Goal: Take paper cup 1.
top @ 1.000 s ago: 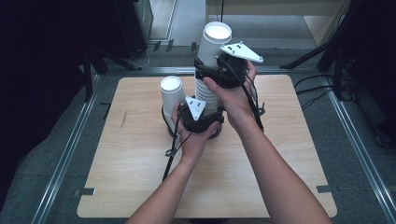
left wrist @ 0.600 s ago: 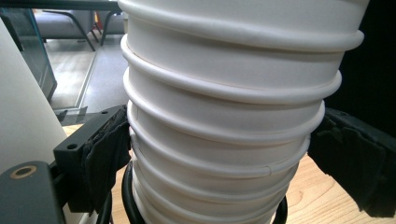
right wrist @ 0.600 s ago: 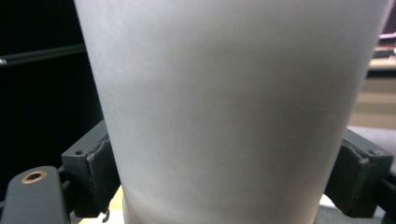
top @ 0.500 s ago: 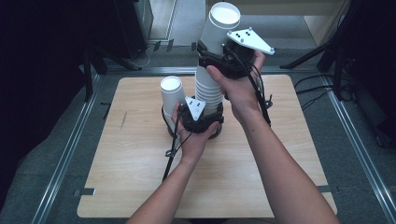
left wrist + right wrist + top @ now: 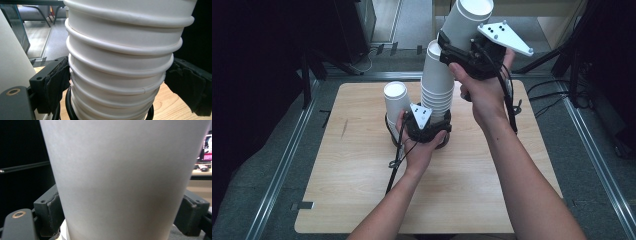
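A: Nearest the person, the left gripper (image 5: pixel 428 131) sits low on the light wooden table (image 5: pixel 362 200), its jaws clenched on the base of the tall stack of white ribbed paper cups (image 5: pixel 438 92). In the left gripper view the padded jaws press both sides of that stack (image 5: pixel 125 75)

B: And what has just changed?

A: The right gripper (image 5: pixel 464 52), clamped on the single white paper cup at the top (image 5: pixel 469 20), is higher than half a second ago and the cup now tilts away from the stack. I judge the top cup is nearly free, so one cup is being separated

B: Anything beyond?

A: Another white paper cup (image 5: pixel 397 102) stands upright on the table just left of the stack

B: Any writing?

A: None readable; the cup wall (image 5: pixel 125 182) is plain, no brand or label
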A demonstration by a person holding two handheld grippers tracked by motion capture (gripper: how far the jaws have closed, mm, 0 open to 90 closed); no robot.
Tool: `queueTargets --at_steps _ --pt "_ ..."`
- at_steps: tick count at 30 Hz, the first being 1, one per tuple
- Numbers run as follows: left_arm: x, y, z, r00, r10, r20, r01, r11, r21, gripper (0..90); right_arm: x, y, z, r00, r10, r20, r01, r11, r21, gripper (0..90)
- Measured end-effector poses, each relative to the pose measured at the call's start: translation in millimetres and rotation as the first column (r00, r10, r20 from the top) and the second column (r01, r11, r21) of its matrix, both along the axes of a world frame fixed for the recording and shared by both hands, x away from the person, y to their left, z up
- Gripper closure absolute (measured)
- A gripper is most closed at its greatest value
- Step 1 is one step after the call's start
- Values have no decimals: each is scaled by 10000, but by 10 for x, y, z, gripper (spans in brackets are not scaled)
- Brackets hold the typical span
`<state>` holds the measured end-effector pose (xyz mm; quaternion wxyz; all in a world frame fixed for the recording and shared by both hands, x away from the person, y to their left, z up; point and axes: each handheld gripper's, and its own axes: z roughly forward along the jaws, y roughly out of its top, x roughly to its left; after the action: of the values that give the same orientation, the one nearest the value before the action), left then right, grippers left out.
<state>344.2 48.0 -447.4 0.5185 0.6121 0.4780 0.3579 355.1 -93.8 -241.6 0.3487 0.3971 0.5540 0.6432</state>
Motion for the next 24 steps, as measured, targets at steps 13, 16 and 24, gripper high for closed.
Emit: queueTargets --at_steps 13,16,24 --pt "-7 9 4 10000 -30 -36 30 10000 31 78 -97 -306 -115 9989 -478 19 478 9986 -208 128" --pt "-11 16 2 10000 -66 -24 66 10000 20 80 -116 -375 -184 9976 -686 41 688 9966 -445 128" --pt "-22 36 3 9998 -187 -51 186 9997 -126 88 -179 -501 -435 9967 -794 -138 782 9943 -718 128"
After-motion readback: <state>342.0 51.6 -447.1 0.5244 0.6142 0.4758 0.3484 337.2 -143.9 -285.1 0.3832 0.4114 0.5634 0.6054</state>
